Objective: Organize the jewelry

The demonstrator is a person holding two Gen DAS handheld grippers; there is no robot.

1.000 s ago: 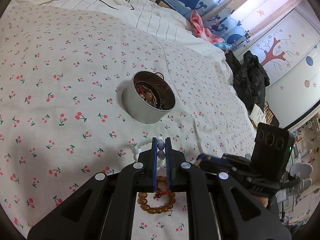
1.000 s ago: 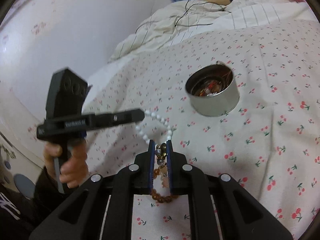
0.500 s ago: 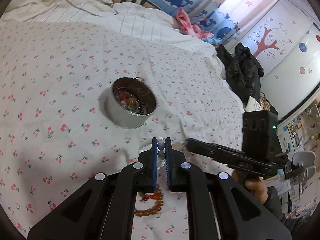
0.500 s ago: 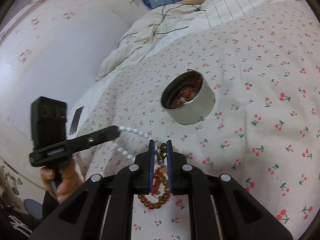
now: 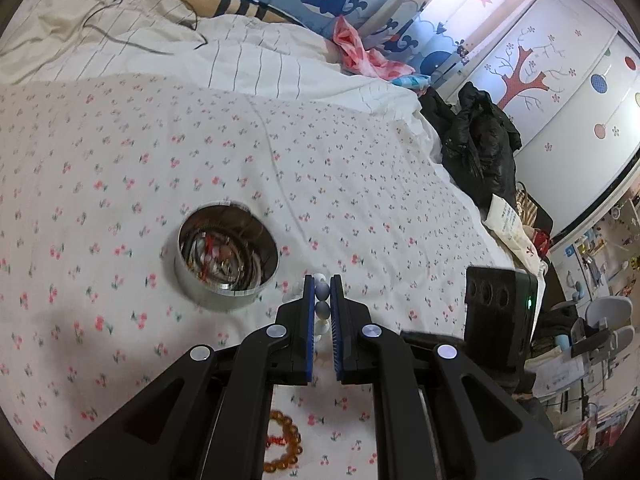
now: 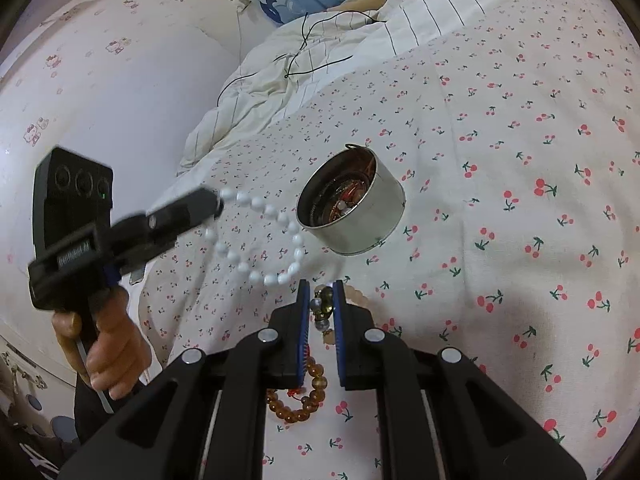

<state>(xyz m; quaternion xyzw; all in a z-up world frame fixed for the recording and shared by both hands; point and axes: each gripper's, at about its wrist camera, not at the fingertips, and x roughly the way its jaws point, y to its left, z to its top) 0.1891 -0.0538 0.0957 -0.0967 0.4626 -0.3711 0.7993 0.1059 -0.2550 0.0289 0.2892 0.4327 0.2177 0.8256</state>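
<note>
1. Left wrist view: the left gripper (image 5: 322,308) has its blue-padded fingers pressed together on a white bead bracelet (image 5: 322,300), with two greyish-white beads caught between the pads. A round metal tin (image 5: 226,256), already holding jewelry, sits on the cherry-print bedsheet (image 5: 360,200) at about 10 o'clock from the fingertips. An amber bead bracelet (image 5: 286,446) lies on the sheet at 6 o'clock, below the gripper body. The right gripper's black housing shows at 3 o'clock.

2. Risk here, as a judgement: only two beads are held, so the strand could slip out or, if released off-centre, drape over the tin's rim instead of falling inside.

3. Change in this view: half a second ago the tin sat higher and nearer the centre; now it lies further toward 9 o'clock.

4. Right wrist view: the right gripper (image 6: 322,308) pinches a small dark beaded piece with a brass-coloured charm (image 6: 323,306). The left gripper (image 6: 192,210), at 10 o'clock, dangles the white loop (image 6: 264,240) in the air just beside the tin (image 6: 352,208), which is at 12 o'clock. The amber bracelet (image 6: 300,396) lies at 6 o'clock.

5. Risk, as a judgement: both hands converge on one tin, so strands may tangle or a gripper may knock the light tin over on the soft bed.

6. Change: the tin and white loop appear closer than before.
</note>
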